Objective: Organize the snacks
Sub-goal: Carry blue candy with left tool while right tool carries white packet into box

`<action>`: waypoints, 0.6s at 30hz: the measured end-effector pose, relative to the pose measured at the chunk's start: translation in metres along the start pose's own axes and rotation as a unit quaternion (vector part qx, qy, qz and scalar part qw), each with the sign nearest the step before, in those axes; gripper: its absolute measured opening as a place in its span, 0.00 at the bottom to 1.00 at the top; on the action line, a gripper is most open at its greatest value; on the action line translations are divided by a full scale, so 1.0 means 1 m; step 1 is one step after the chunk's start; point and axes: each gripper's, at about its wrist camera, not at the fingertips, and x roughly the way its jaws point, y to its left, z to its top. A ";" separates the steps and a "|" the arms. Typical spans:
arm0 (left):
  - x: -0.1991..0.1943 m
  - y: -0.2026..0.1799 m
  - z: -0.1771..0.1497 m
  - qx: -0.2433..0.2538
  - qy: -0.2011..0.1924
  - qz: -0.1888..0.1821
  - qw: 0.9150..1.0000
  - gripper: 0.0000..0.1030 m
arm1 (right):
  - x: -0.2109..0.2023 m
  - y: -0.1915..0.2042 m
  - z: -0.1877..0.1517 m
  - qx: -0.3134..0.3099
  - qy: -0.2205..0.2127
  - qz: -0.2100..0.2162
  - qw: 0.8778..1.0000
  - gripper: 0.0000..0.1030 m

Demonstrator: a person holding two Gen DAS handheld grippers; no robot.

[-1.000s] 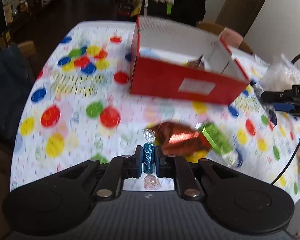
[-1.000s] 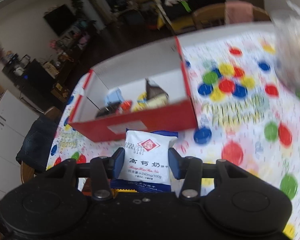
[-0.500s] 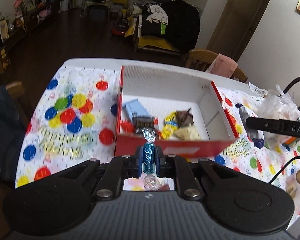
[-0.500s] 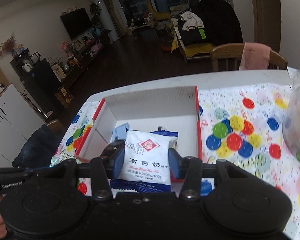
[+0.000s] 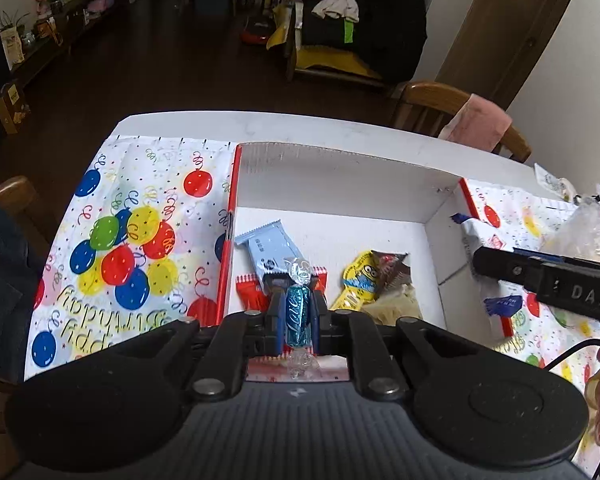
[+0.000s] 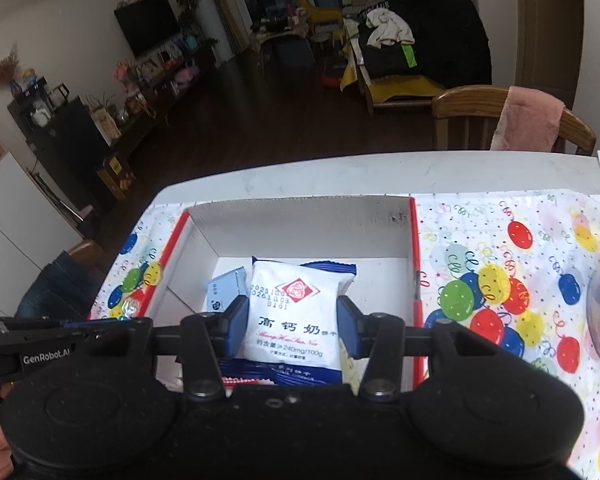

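A red box with a white inside (image 5: 340, 168) (image 6: 300, 220) stands on the balloon tablecloth. In it lie a light blue packet (image 5: 262, 246), a red packet (image 5: 250, 296), a yellow Minion packet (image 5: 360, 280) and a brown wrapper (image 5: 392, 262). My left gripper (image 5: 298, 312) is shut on a blue twist-wrapped candy (image 5: 298, 314) and holds it over the box's near left part. My right gripper (image 6: 292, 326) is shut on a white and blue biscuit packet (image 6: 294, 312) above the box; it shows at the right in the left wrist view (image 5: 540, 280).
A clear plastic bag (image 5: 588, 232) lies on the table to the right of the box. A wooden chair with a pink cloth (image 6: 524, 120) stands behind the table's far edge. The balloon tablecloth (image 5: 132, 248) covers the table left and right of the box.
Both grippers have moved forward over the box with their snacks still held. The view now looks down into the box instead of at its red front wall.
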 end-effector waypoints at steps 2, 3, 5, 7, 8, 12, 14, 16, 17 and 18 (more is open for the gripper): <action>0.008 -0.003 0.007 0.004 0.003 0.006 1.000 0.12 | 0.010 0.002 0.004 -0.006 0.008 -0.001 1.000 0.44; 0.013 -0.003 0.011 0.004 0.008 0.008 1.000 0.12 | 0.016 0.003 0.006 -0.009 0.011 -0.001 1.000 0.44; 0.023 -0.001 0.020 -0.002 0.018 0.014 1.000 0.12 | 0.027 0.005 0.010 -0.017 0.023 0.001 1.000 0.44; 0.033 -0.001 0.029 -0.004 0.031 0.017 0.999 0.12 | 0.040 0.009 0.013 -0.029 0.037 0.002 0.999 0.44; 0.038 -0.001 0.032 -0.004 0.037 0.018 0.999 0.12 | 0.047 0.012 0.014 -0.039 0.045 0.002 0.998 0.44; 0.060 0.000 0.040 -0.002 0.061 0.028 0.998 0.12 | 0.075 0.022 0.013 -0.073 0.077 -0.002 0.994 0.44; 0.070 0.003 0.042 -0.005 0.070 0.032 0.997 0.12 | 0.086 0.027 0.011 -0.085 0.089 -0.001 0.992 0.44; 0.080 0.005 0.042 -0.008 0.082 0.036 0.996 0.12 | 0.097 0.031 0.008 -0.099 0.099 0.001 0.990 0.44; 0.085 0.007 0.042 -0.009 0.087 0.038 0.995 0.12 | 0.101 0.033 0.007 -0.105 0.105 0.002 0.989 0.44; 0.088 0.007 0.041 -0.009 0.092 0.040 0.995 0.12 | 0.105 0.035 0.005 -0.112 0.110 0.002 0.988 0.44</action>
